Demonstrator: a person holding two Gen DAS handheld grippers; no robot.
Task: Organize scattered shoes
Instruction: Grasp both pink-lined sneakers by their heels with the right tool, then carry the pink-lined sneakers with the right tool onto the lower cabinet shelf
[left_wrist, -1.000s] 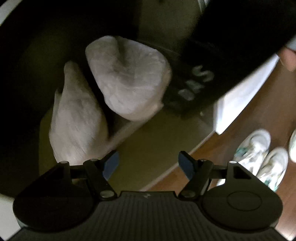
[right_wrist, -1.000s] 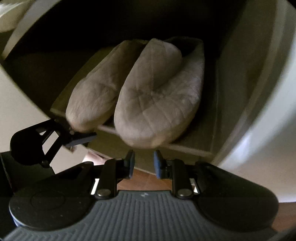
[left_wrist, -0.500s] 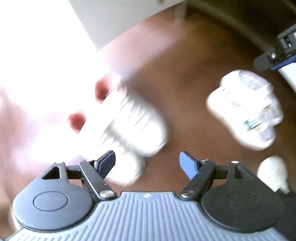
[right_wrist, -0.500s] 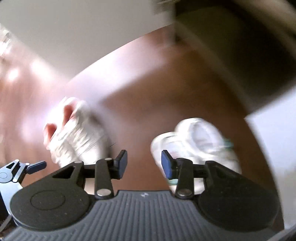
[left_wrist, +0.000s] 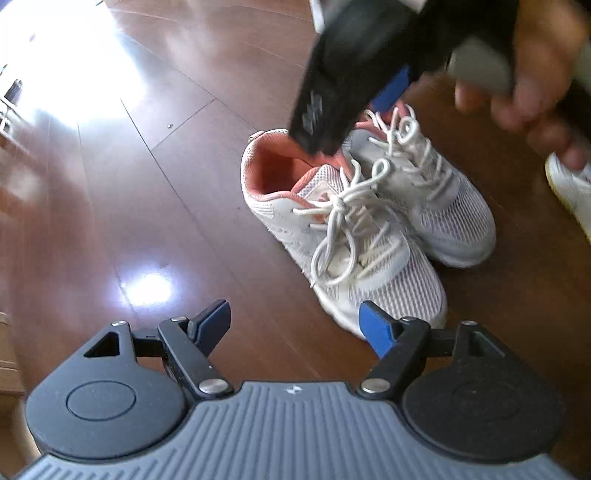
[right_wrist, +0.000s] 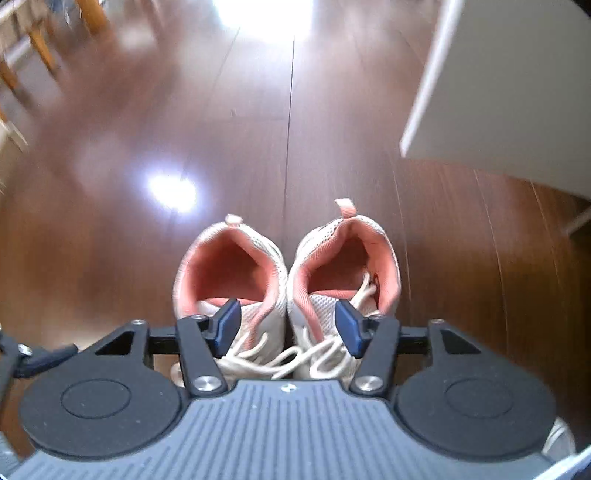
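A pair of white mesh sneakers with pink lining (left_wrist: 362, 221) stands side by side on the wooden floor. My left gripper (left_wrist: 295, 325) is open and empty, just short of the near sneaker's toe. In the left wrist view, my right gripper (left_wrist: 354, 114), blurred and held by a hand (left_wrist: 535, 66), hangs over the sneakers' heel openings. From the right wrist view, the right gripper (right_wrist: 289, 323) is open above the pair of sneakers (right_wrist: 284, 273). One finger sits over each shoe's opening, and the touching inner walls lie in the gap. Nothing is gripped.
Another white shoe (left_wrist: 569, 188) lies at the right edge of the left wrist view. A white cabinet (right_wrist: 498, 92) stands at the upper right. Wooden furniture legs (right_wrist: 40, 48) show far off at the upper left. Bare glossy floor (left_wrist: 129, 221) stretches left of the sneakers.
Both grippers have swung away from the dark shelf holding beige slippers and down to the floor. They now sit at the pink-lined sneakers. The right gripper's fingers have spread wider.
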